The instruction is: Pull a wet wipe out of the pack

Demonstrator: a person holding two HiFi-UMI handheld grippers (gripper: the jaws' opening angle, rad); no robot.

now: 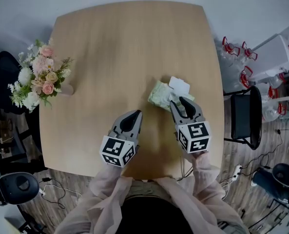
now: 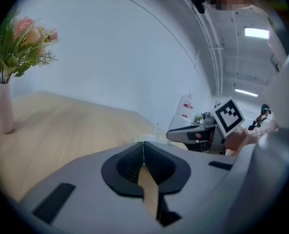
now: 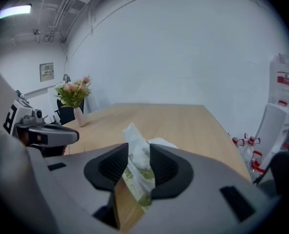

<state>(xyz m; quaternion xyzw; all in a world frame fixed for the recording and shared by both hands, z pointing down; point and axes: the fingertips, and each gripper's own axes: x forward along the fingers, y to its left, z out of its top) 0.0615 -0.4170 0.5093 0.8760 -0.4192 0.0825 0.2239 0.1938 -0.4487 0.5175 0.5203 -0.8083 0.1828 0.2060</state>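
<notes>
Half done at most, seemingly: wipe point(image 3: 134, 147) standing up from pack point(image 1: 161, 95) at 4 o'clock on table point(image 1: 129, 43), loose between spread jaws of right gripper point(image 1: 179, 104), left gripper point(image 1: 134, 115) at 6 o'clock with jaws together and empty, wipe apparently not yet clear of pack.

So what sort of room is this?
Probably an office or meeting room: a wooden table with a vase of flowers, a black office chair beside it, and a power strip with cables on the floor.
</notes>
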